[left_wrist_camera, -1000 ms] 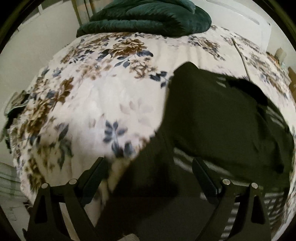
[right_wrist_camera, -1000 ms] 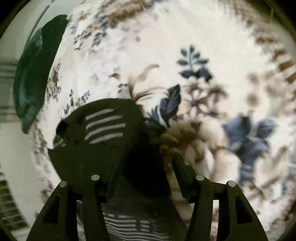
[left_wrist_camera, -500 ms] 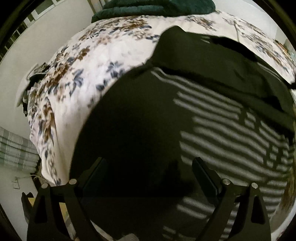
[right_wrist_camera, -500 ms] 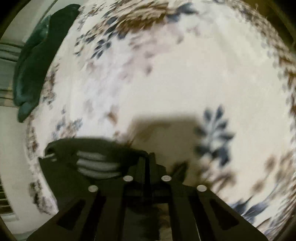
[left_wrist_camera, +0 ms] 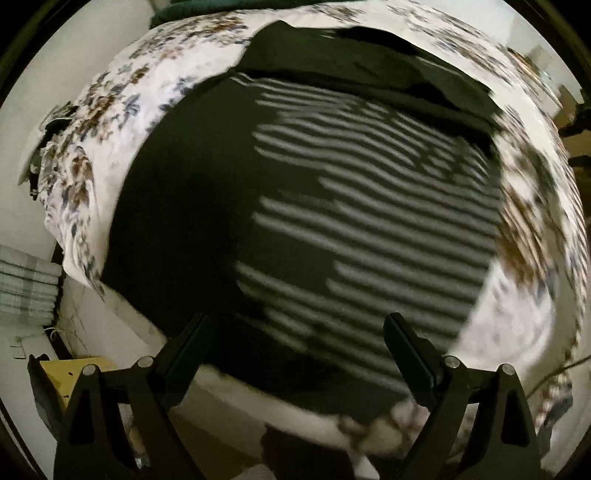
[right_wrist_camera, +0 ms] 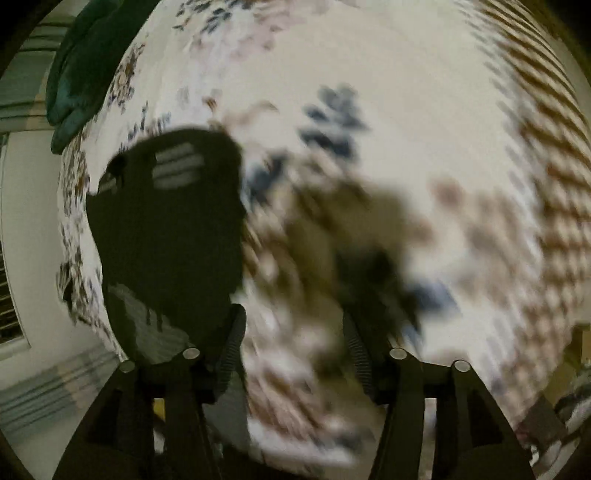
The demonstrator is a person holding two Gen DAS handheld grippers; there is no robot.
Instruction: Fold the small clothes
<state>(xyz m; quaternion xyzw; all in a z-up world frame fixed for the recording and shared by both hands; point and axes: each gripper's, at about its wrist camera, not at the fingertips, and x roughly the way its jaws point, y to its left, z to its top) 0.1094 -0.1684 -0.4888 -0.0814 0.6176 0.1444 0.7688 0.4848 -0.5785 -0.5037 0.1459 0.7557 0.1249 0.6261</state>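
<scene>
Left wrist view: the left gripper hangs over the near edge of the bed, jaws wide apart with nothing clamped between them. Directly beyond its fingers lies the dark striped garment, spread flat on the floral bedspread, its near hem at the mattress edge and its folded dark upper part toward the far side. Bare bedspread shows to the left and right of the garment. Below the bed's near left corner sit a yellowish box and a stack of plaid fabric. A dark green blanket lies at the far end.

Right wrist view, heavily blurred: the right gripper has its jaws opening, only bedspread between them. The garment lies to its left, apart from the fingers. Open bedspread extends ahead and right; the green blanket sits far left by the wall.
</scene>
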